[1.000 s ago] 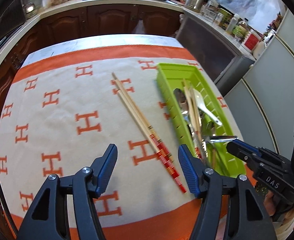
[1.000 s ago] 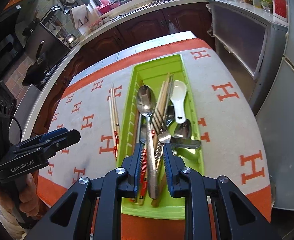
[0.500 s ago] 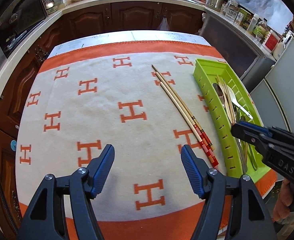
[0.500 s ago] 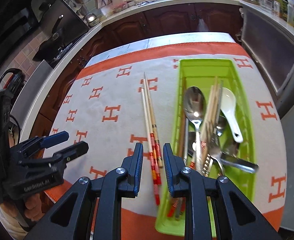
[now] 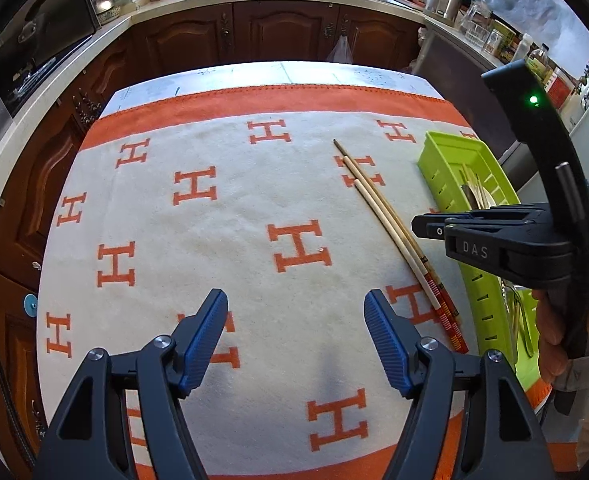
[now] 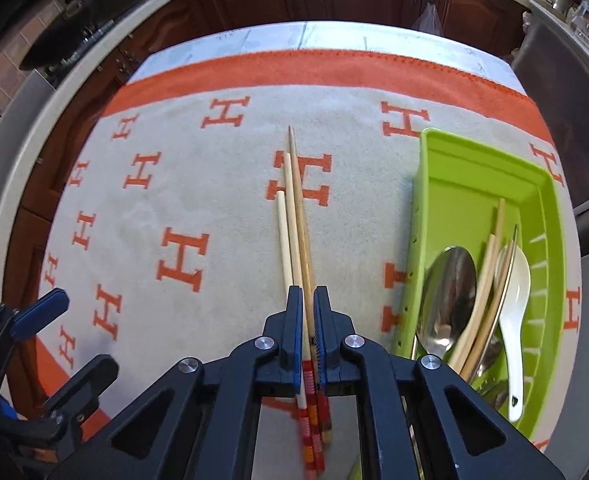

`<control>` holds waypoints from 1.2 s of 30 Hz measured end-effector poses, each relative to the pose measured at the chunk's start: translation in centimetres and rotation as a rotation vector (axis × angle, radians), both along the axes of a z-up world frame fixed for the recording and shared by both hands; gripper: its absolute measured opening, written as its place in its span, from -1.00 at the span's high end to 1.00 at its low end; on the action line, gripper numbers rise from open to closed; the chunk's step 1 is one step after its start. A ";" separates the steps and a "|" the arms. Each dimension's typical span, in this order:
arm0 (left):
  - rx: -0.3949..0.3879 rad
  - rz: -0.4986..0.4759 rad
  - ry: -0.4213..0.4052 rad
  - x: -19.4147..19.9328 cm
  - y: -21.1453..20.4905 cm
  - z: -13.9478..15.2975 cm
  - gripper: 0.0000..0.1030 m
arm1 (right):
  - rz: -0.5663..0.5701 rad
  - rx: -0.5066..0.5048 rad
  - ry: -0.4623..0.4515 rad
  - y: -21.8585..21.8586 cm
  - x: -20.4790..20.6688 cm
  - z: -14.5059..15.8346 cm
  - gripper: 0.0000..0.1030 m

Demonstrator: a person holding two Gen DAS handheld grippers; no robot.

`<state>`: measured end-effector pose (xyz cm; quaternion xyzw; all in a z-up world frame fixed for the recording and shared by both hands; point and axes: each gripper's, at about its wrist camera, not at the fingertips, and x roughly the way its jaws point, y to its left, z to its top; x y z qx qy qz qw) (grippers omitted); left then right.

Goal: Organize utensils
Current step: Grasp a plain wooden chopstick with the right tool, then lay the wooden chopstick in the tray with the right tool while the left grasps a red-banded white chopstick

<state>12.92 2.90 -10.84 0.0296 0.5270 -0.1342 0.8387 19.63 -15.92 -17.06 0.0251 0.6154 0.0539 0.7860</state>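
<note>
Three chopsticks [image 6: 294, 236] on the cloth, one green tray [image 6: 490, 168] just right. Right hand-held gripper [image 6: 307, 300] just clamped shut on them; left hand-held gripper [image 5: 296, 320] wide open, holding nothing.

Three pale chopsticks [image 6: 294, 236] with red-banded ends — side by side on the cloth, left of the green utensil tray [image 6: 482, 168].

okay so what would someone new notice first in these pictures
Probably the right gripper, its jaws just closed around the chopsticks lying mid-cloth. Next, the green tray at the right, holding spoons and more chopsticks. The left gripper hovers open over the cloth.
</note>
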 end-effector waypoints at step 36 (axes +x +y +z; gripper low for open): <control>-0.054 0.017 0.145 1.2 -1.1 -4.5 -0.34 | -0.049 0.234 0.119 2.1 -2.2 -2.2 0.87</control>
